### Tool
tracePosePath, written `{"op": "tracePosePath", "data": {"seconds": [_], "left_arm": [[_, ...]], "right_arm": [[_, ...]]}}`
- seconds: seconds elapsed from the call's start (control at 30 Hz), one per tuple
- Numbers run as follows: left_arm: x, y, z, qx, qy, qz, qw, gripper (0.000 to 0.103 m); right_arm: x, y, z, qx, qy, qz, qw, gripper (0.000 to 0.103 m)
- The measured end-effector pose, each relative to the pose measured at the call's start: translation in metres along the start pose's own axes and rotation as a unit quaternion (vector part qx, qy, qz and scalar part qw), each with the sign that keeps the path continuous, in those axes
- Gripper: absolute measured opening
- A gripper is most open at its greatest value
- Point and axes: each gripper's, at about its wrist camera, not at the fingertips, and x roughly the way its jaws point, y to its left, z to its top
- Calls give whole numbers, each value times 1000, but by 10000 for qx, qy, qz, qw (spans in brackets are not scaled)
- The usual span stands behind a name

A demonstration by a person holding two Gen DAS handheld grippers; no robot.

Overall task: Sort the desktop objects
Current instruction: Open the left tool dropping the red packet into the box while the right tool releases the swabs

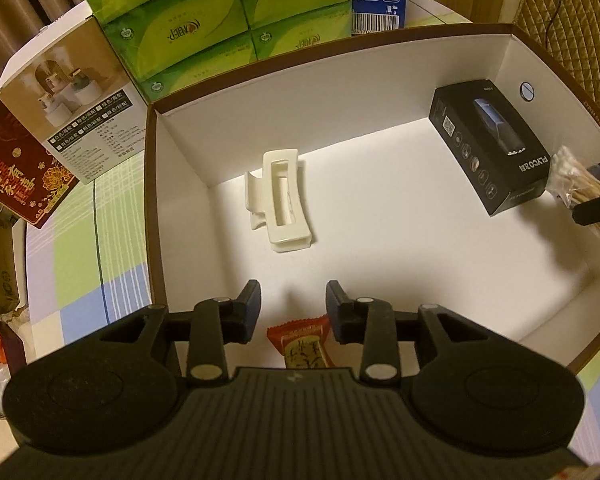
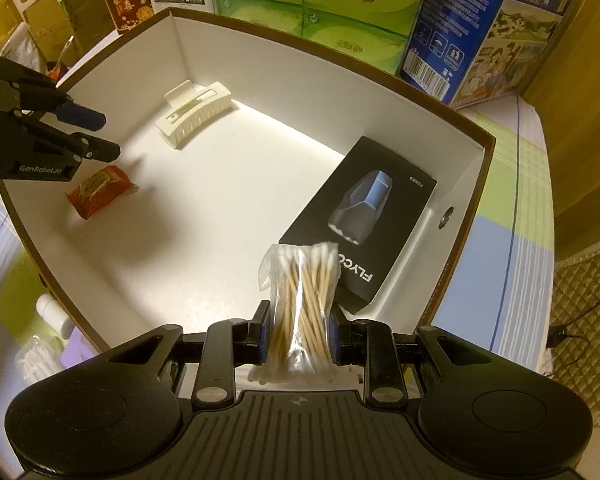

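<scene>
A large box, white inside with a brown rim (image 1: 340, 40) (image 2: 476, 136), holds a white hair claw (image 1: 282, 200) (image 2: 194, 114), a black shaver box (image 1: 488, 148) (image 2: 364, 216) and an orange-red snack packet (image 1: 300, 344) (image 2: 100, 194). The packet lies flat on the box floor. My left gripper (image 1: 294, 306) (image 2: 104, 134) hovers just above it, open, its pads off the wrapper. My right gripper (image 2: 299, 332) (image 1: 596, 204) is shut on a clear bag of cotton swabs (image 2: 300, 300) (image 1: 572, 180), held over the box floor beside the shaver box.
Green tissue packs (image 1: 220, 20) and a blue carton (image 2: 480, 20) stand behind the box. A product box (image 1: 80, 112) and a red gift box (image 1: 20, 172) sit at its left on the checked tablecloth (image 1: 92, 260). A white bottle (image 2: 54, 316) lies outside the near wall.
</scene>
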Motion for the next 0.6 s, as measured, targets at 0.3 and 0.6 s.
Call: {"op": "tracePosePath", "data": {"seconds": [0.3,0.6], "left_arm": [[-8,2,-5,-57,-60,13,10000,52],[-22,5,-5,-176,-145,74,9997,74]], "right_arm": [[-9,2,-1,-107,-318,-155,9993,73],[-20,-2,-2,96,-551,-17,9984,94]]}}
